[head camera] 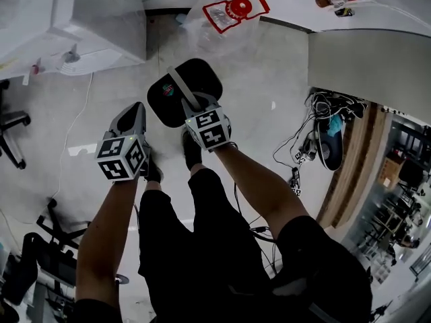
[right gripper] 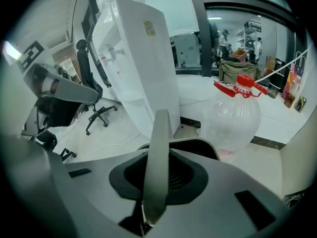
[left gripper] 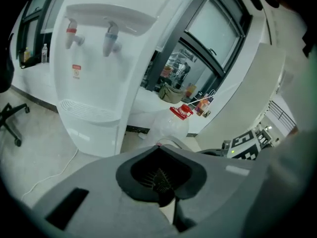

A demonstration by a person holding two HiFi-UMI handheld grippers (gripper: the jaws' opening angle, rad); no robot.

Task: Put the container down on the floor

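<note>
Pale grey floor w/ white water dispenser standing on it, big clear bottle w/ red cap & handle just beside that, black office chair far L, cable tangle at R by the wall, person's black shoes mid-floor.

White water dispenser, upright; red tap left of blue tap. Large clear bottle with red cap stands just beside the dispenser's base, below a white ledge. Small bottles and packets crowd the ledge's far end. Black office chair beyond the dispenser. Tangle of dark cables beside the right-hand table.
</note>
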